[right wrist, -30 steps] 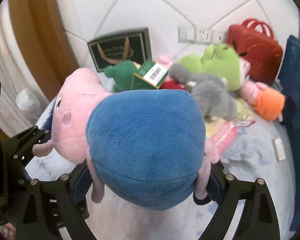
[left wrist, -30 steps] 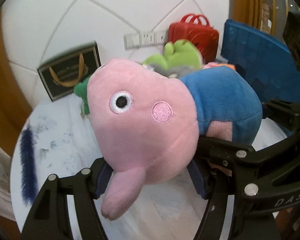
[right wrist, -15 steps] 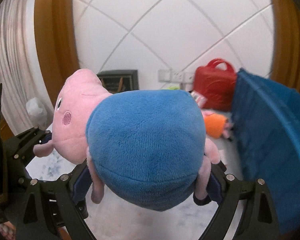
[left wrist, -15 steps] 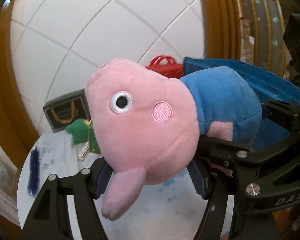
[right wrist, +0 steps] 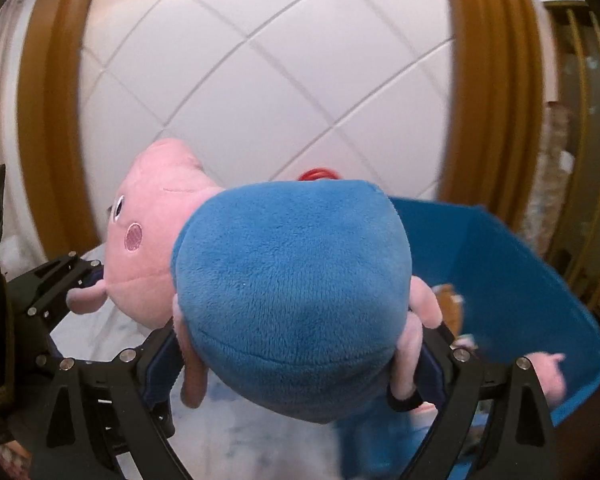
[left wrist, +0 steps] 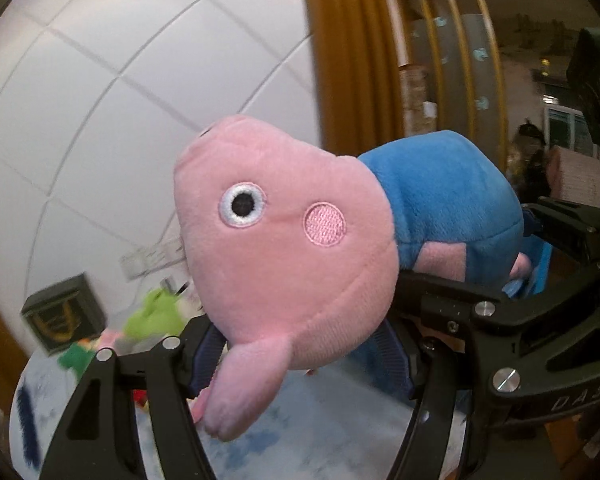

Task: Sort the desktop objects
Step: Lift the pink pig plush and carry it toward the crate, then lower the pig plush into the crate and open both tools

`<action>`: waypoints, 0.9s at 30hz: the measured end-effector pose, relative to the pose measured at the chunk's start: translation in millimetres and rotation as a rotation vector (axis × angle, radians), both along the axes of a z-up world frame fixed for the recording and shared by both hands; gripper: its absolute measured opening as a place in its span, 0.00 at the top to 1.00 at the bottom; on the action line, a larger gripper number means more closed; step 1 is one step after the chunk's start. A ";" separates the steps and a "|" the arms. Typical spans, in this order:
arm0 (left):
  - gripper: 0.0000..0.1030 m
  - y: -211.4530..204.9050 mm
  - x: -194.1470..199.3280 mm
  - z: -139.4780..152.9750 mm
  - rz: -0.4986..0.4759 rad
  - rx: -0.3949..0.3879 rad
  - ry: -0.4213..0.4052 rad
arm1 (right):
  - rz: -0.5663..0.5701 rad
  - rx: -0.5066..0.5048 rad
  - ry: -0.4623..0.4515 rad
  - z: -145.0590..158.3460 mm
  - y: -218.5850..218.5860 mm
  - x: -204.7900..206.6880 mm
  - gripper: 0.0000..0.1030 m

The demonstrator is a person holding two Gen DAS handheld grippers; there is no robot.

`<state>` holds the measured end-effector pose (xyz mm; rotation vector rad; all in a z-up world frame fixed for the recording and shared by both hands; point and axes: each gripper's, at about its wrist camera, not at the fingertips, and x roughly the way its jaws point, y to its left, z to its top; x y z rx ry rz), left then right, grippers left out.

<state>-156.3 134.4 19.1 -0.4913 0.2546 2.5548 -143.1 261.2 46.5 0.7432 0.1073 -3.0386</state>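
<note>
A pink pig plush in a blue shirt [left wrist: 300, 248] hangs in the air, held by both grippers. My left gripper [left wrist: 304, 354] is shut on its pink head. My right gripper [right wrist: 300, 372] is shut on its blue body [right wrist: 292, 264]. In the right wrist view, a blue fabric bin [right wrist: 512, 280] stands open just right of the plush, with a pink plush [right wrist: 548, 372] and an orange item [right wrist: 448, 300] inside it. The left gripper's black frame [right wrist: 48, 284] shows at that view's left.
A white marbled table [left wrist: 300, 432] lies below. At its far left are a green plush [left wrist: 152, 316], a smaller green toy [left wrist: 76, 356], a dark gift bag [left wrist: 60, 316] and a dark blue strip [left wrist: 26, 428]. A tiled wall and wooden posts stand behind.
Both grippers have lifted the pig plush higher and swung it right, over toward the blue bin. The table toys have dropped low and left in view. The grip is unchanged.
</note>
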 end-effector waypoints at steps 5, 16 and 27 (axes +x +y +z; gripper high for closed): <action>0.34 73.1 -2.6 12.0 -0.067 -0.009 0.016 | -0.065 -0.010 0.020 13.1 67.1 9.0 0.08; 0.34 245.9 -11.6 8.9 -0.020 -0.008 -0.031 | -0.004 -0.002 -0.028 18.4 226.4 13.7 0.07; 0.34 325.9 -24.4 -26.1 0.108 -0.058 -0.140 | 0.117 -0.078 -0.120 -21.2 332.5 0.7 0.06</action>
